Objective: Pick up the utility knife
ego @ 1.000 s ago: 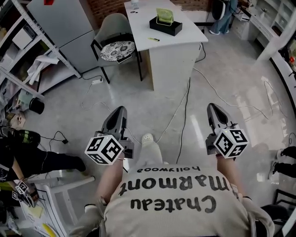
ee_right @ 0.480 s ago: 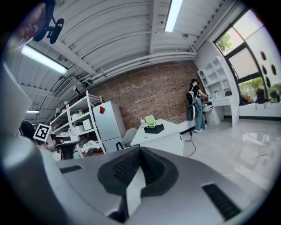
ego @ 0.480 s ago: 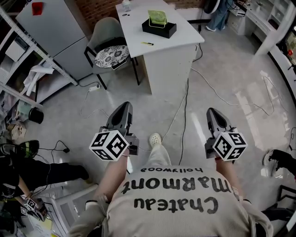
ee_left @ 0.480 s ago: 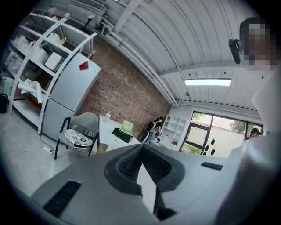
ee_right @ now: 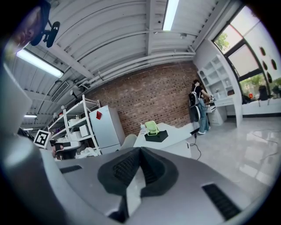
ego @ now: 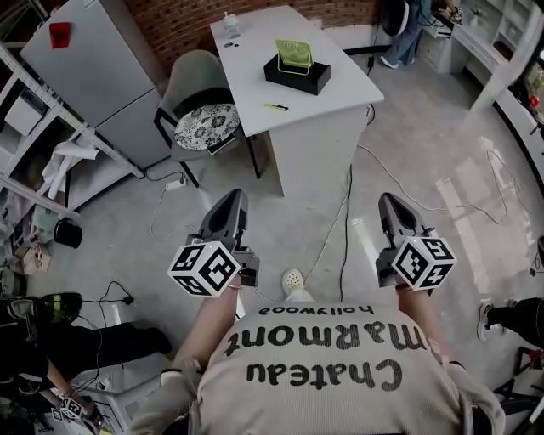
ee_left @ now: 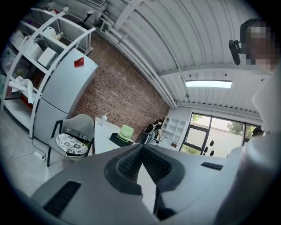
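The utility knife [ego: 276, 107], small and yellow-black, lies on the white table [ego: 255, 68] near its front edge, far ahead of both grippers. My left gripper [ego: 234, 197] is held level over the floor in front of the table, its jaws shut with nothing between them. My right gripper [ego: 389, 200] hangs level with it to the right, also shut and empty. In the left gripper view the closed tips [ee_left: 141, 146] point toward the table [ee_left: 102, 134]. In the right gripper view the table [ee_right: 171, 134] stands ahead.
A black box [ego: 297, 75] with a green piece on top sits on the table. A grey chair [ego: 204, 119] stands at its left, beside a fridge [ego: 93, 68] and metal shelving [ego: 34, 127]. Cables [ego: 344, 212] cross the floor. A person [ego: 412, 25] stands at the back.
The table, chair and fridge have drawn nearer and lower in the head view as I walk toward them. Both grippers stay shut and side by side.
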